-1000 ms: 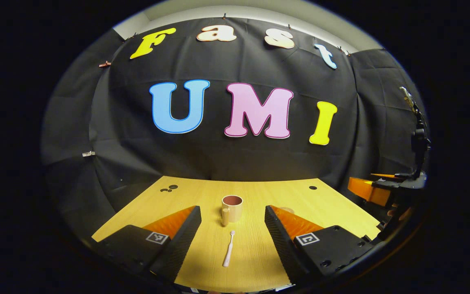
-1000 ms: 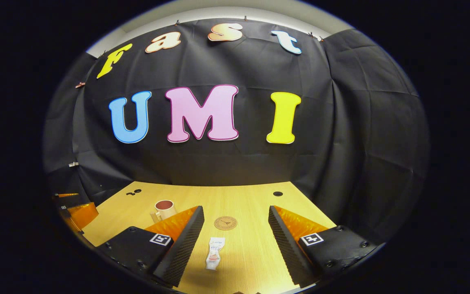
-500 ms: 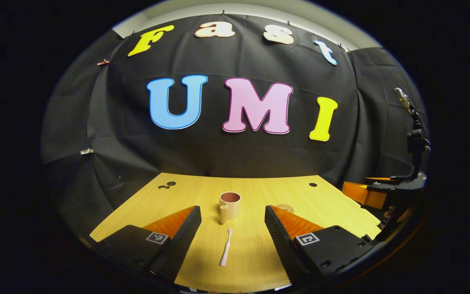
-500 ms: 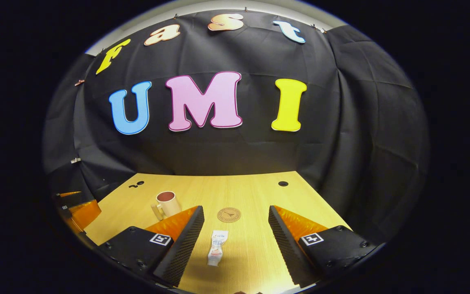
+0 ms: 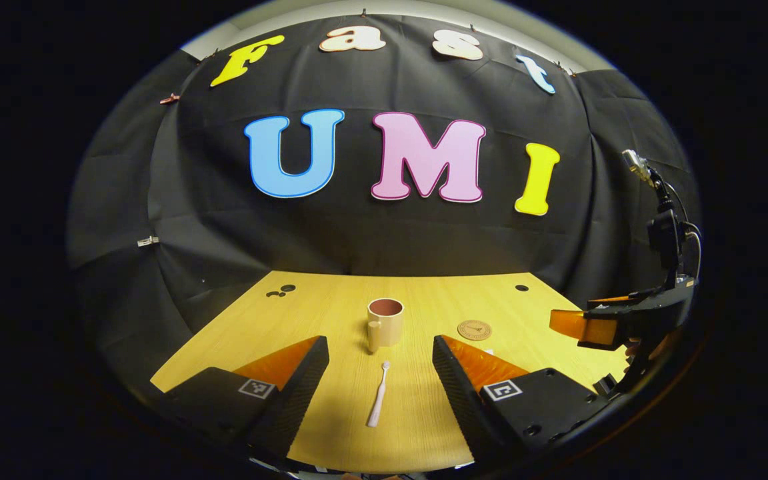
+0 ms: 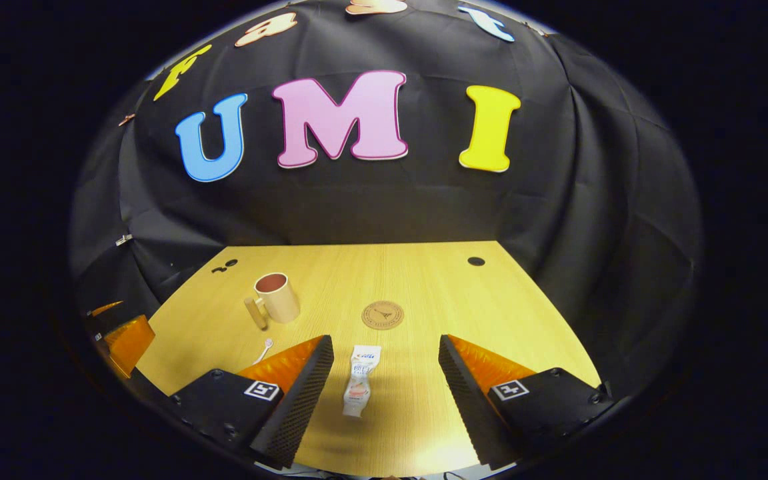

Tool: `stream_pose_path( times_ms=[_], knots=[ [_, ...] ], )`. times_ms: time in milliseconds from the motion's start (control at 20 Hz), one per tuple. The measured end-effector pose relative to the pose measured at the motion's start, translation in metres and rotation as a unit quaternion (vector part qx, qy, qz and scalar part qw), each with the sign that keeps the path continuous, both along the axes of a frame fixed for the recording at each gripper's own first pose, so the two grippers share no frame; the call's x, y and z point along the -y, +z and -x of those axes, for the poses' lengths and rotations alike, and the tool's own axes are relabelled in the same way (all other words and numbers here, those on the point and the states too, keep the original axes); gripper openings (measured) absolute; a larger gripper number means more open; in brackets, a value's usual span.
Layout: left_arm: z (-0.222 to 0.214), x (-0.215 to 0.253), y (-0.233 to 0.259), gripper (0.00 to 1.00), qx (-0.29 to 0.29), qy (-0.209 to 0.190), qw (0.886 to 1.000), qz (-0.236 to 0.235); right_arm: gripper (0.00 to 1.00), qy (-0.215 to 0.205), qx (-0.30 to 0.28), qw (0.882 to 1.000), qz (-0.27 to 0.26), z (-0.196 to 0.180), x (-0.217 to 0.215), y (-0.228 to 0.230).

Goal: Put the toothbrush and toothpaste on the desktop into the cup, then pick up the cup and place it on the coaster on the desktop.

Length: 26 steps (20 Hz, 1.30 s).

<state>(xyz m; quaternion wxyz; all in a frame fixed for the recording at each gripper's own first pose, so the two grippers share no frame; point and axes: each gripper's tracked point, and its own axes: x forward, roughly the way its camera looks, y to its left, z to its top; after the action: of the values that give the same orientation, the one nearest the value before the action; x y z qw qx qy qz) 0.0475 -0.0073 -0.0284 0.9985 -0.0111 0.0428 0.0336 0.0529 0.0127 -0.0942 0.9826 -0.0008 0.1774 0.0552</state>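
**A:** Toothbrush (image 5: 378, 395) first, in the left gripper view: where is it?

**B:** Flat on the wooden desktop (image 5: 331, 313), between the left gripper's (image 5: 380, 375) two fingers, which stand wide apart with nothing in them. Its head points away toward the cup (image 5: 385, 322).

**A:** And the cup?

**B:** Upright just beyond the brush, handle turned toward the camera, apart from the brush. The round coaster (image 5: 475, 329) lies to its right, bare. At the right edge the other gripper (image 5: 597, 327) hangs above the desktop.

**A:** Now the right gripper view.

**B:** The toothpaste (image 6: 361, 380) tube lies flat between the right gripper's (image 6: 385, 383) fingers, which are also spread wide, not touching it. The coaster (image 6: 383, 315) sits just beyond the tube's far end, not touching it.

**A:** The cup from this side?

**B:** The cup (image 6: 276, 297) stands upright to the left of the coaster, well apart from it, handle toward the near left. The toothbrush's head (image 6: 267, 344) peeks out beside the left finger. At the far left edge part of the left gripper (image 6: 124, 337) shows above the desktop (image 6: 424, 280).
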Motion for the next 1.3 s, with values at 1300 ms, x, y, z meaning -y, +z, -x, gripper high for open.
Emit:
stream_pose_path(
  times_ms=[1300],
  knots=[
    [0.019,-0.062,-0.087,0.98,-0.138,0.195,0.971,0.026,0.98,0.075,-0.267,0.958,0.070,-0.057,-0.040,-0.185]
  ],
)
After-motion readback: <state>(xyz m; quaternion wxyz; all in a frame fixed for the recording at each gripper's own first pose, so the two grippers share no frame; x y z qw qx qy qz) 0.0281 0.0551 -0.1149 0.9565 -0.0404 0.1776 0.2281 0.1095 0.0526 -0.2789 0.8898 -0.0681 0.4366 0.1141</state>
